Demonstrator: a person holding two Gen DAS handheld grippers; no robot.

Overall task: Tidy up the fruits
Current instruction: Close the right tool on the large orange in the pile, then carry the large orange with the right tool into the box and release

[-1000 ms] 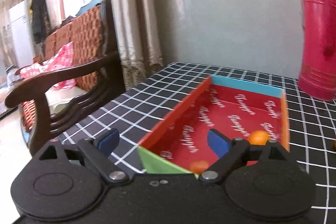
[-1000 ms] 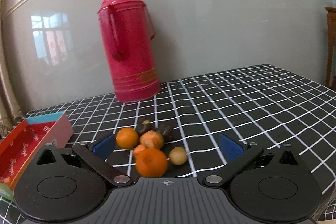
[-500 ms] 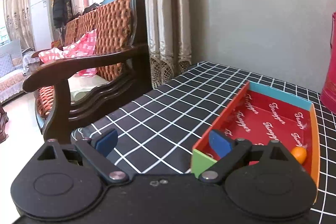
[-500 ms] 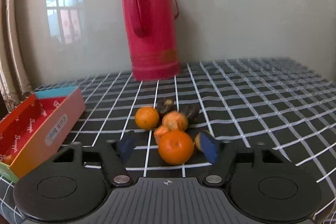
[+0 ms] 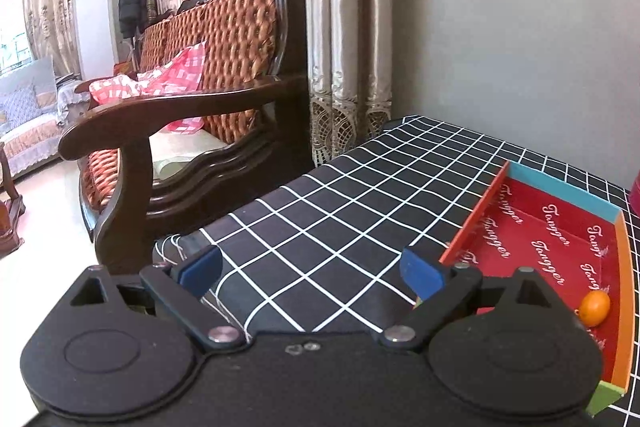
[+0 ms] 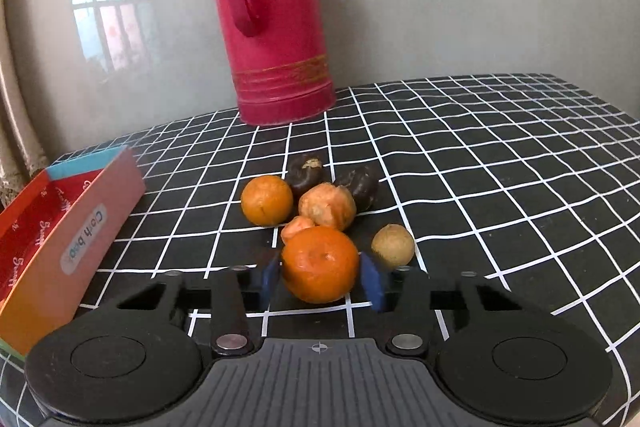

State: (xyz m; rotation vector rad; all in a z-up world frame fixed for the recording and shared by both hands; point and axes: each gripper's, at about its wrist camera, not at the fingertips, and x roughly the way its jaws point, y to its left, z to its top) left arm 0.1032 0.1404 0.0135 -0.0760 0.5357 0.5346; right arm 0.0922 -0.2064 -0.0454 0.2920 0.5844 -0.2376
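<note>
Right gripper (image 6: 322, 277) jaws have just been closing around the front orange (image 6: 320, 269) on the table (image 6: 500, 163); pads look to be touching both sides, though blur makes firm contact hard to confirm. Step: picking fruit from the pile. Left gripper (image 5: 312, 265) is spread wide, empty, beside the red box (image 5: 622, 267), which already holds one small orange (image 5: 595, 308). Next: lift clear, carry left to box.

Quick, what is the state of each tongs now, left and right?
Left tongs: open, nothing between them, over the checked tablecloth.
Right tongs: have just been closing around the big orange; pads at its sides, firm contact cannot be told.
</note>
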